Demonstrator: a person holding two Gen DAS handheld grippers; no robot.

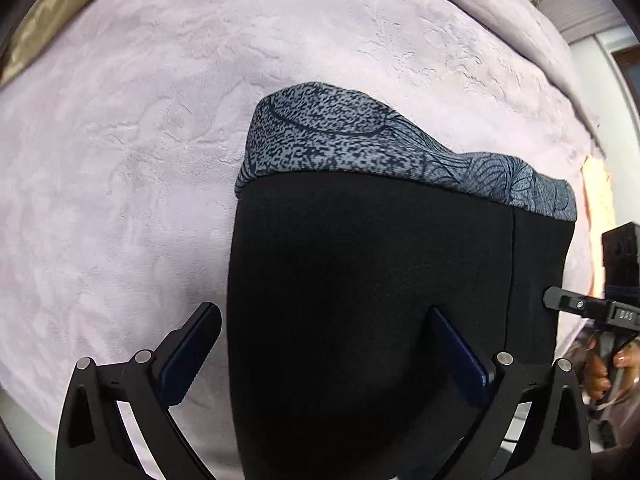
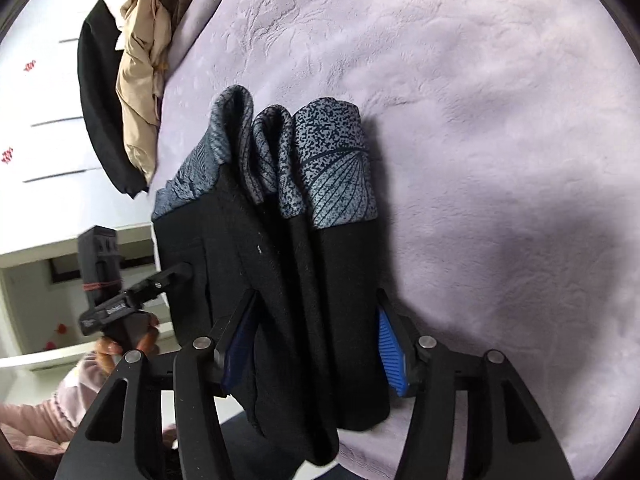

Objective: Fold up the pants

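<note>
The pants are black with a grey-blue patterned band at the far end. They hang folded in several layers above the lilac bed cover; the right wrist view shows them too. My left gripper has its jaws wide apart, with the cloth's left edge between them. My right gripper also has its jaws apart, with the folded layers lying between the blue pads. Whether the pads press the cloth I cannot tell. Each gripper shows in the other's view, right and left, at the cloth's edge.
The lilac plush bed cover fills both views. A beige and black pile of clothes lies at the bed's far left edge. White furniture stands beyond the bed. A person's hand holds the right gripper.
</note>
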